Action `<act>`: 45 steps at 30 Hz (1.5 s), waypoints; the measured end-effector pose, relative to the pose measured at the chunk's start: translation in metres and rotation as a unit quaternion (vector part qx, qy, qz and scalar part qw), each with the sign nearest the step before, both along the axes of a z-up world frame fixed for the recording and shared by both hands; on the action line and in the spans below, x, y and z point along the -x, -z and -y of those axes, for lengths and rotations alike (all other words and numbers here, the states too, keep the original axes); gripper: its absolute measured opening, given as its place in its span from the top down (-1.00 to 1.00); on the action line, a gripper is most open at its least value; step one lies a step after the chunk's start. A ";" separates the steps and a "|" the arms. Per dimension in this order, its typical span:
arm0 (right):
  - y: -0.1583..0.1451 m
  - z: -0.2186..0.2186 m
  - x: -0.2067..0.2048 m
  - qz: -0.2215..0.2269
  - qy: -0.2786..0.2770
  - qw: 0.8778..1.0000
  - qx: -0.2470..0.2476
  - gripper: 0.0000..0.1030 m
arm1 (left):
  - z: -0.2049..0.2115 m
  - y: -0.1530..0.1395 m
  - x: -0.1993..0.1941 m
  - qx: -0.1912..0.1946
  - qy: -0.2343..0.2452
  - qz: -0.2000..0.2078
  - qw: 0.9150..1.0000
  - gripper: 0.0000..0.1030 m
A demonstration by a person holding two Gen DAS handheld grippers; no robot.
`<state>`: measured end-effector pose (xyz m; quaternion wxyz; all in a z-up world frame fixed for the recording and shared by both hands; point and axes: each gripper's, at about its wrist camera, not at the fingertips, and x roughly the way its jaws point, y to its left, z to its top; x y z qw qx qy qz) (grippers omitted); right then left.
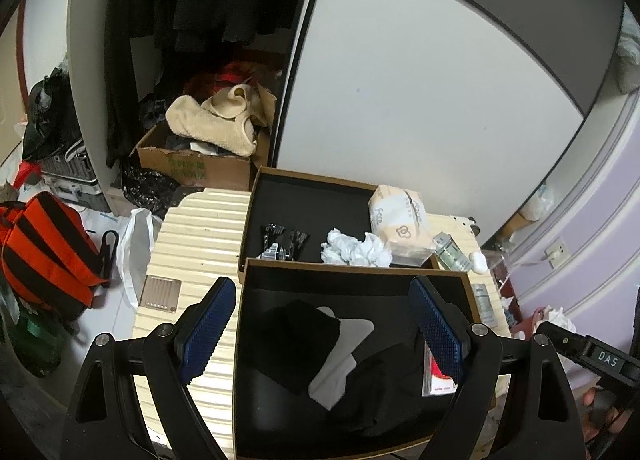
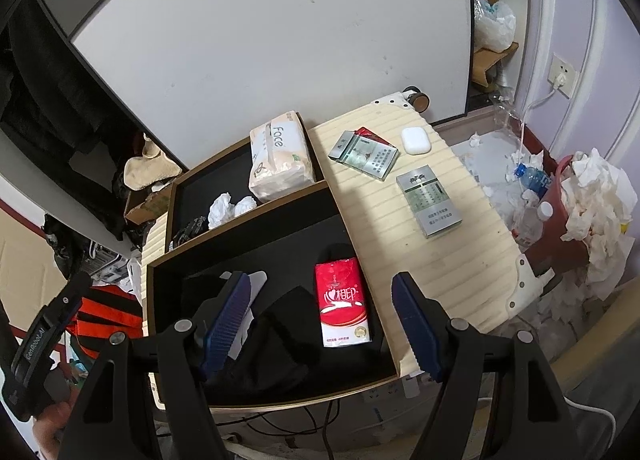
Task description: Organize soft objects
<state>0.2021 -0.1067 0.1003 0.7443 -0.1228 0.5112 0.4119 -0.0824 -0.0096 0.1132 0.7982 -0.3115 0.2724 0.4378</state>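
Two grippers hang over the near black-lined box (image 2: 168, 272), and neither has anything in it: the left gripper (image 1: 324, 328) stands spread wide above the dark cloths, the right gripper (image 2: 320, 320) is likewise parted with nothing between its ribbed blue pads (image 2: 228, 316). The soft things to sort lie in two places. In the near box sit limp black fabric pieces (image 1: 300, 344) over a white card-like sheet (image 1: 352, 330), beside a glossy red tissue packet (image 2: 344, 302); in the far box (image 1: 256, 196) lie crumpled white tissues (image 1: 356, 250) and a plump, pale pack of face tissues (image 2: 280, 160). The likeliest slip, in my judgement, is a pinch that catches the black cloth together with the sheet under it, since dark fabric on a dark lining gives little edge to aim at; a shallow bite could also let the floppy cloth slide out of the pads. The red packet's slick wrapper may squirt sideways if squeezed off-centre, and it lies close to the box wall, where a finger could snag the thin cardboard rim and shove the box across the ridged cream suitcase (image 2: 440, 228) beneath. Hard items nearby, the silver-green cartons (image 2: 430, 200) and the smooth white earbud case (image 2: 415, 140), are rigid and should stay out of it.
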 end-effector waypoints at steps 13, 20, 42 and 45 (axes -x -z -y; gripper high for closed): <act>0.001 -0.001 0.000 0.001 0.004 1.000 0.004 -0.39 | 0.010 -0.008 0.000 -0.022 0.016 0.012 1.000 -0.68; 0.002 -0.003 0.003 0.003 -0.002 1.000 0.006 -0.39 | 0.010 -0.009 -0.001 -0.020 0.020 0.013 1.000 -0.68; 0.012 -0.008 0.010 0.002 -0.017 1.000 0.020 -0.39 | 0.009 0.001 -0.008 -0.033 0.026 -0.038 0.998 -0.68; 0.014 -0.009 0.012 0.007 -0.022 0.999 0.027 -0.39 | 0.006 0.003 -0.006 -0.023 0.025 -0.035 0.999 -0.68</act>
